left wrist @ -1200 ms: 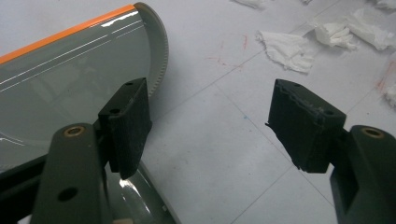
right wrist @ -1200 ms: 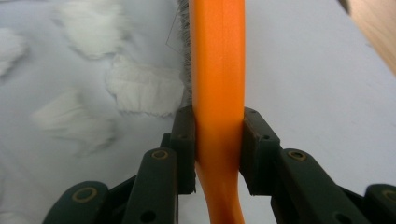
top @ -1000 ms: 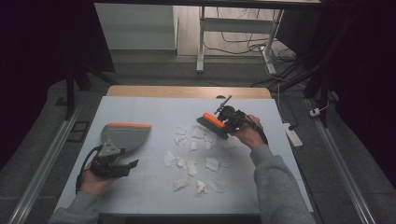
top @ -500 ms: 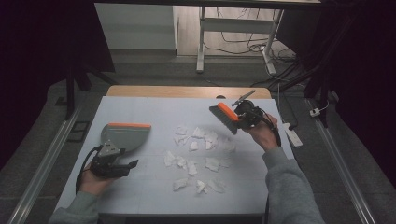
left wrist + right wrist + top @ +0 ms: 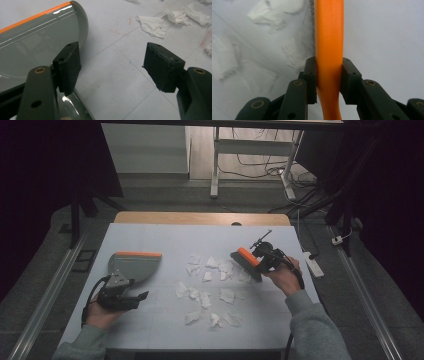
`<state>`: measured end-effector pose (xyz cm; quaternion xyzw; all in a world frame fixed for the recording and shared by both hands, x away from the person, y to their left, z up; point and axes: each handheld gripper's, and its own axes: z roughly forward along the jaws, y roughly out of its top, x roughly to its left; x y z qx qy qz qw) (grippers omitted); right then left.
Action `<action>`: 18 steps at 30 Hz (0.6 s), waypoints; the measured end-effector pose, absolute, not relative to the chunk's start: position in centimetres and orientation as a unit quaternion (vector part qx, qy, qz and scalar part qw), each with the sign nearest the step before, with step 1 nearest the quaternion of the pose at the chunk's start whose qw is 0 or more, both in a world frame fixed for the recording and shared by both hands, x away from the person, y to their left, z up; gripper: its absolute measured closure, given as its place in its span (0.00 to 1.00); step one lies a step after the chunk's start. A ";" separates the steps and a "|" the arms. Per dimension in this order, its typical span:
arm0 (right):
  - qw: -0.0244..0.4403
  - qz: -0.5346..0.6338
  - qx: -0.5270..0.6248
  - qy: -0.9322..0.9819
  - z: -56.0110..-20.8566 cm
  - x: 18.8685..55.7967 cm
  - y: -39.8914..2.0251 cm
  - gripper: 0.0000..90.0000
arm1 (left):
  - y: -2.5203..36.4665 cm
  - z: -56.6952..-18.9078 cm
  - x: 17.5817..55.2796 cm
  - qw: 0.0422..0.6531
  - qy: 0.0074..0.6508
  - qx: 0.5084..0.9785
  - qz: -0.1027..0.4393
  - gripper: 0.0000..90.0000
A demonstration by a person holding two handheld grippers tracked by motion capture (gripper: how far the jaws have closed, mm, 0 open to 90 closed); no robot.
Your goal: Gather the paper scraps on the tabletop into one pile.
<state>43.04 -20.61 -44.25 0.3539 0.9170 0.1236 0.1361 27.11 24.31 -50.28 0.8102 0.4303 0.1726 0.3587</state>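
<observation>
My right tool (image 5: 258,259) pinches the orange brush (image 5: 246,263) at the right of the paper scraps (image 5: 207,285), while my left tool (image 5: 112,70), spread, rests beside the dustpan (image 5: 134,266) on the desk (image 5: 165,237).

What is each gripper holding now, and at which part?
Right gripper: the brush, by its orange handle. Left gripper: fingers open, holding nothing.

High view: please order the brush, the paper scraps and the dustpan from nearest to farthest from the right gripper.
1. brush: clamped in the right gripper, right side of the table.
2. paper scraps: scattered mid-table, beginning just left of the bristles.
3. dustpan: far left, by the left gripper.
</observation>
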 end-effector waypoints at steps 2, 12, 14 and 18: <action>0.131 0.127 0.344 0.921 -44.4 42.7 -19.6 0.78 | 24.3 -50.3 27.1 0.358 0.430 0.810 0.173 0.34; 0.101 0.203 0.301 0.926 -42.9 40.8 -15.9 0.78 | 24.3 -50.3 27.1 0.358 0.428 0.812 0.173 0.34; 0.110 0.218 0.306 0.920 -42.1 40.9 -16.2 0.78 | 24.3 -50.3 27.1 0.359 0.429 0.811 0.172 0.34; 0.138 0.233 0.317 0.909 -40.7 41.5 -17.3 0.78 | 24.3 -50.4 27.1 0.359 0.430 0.811 0.171 0.34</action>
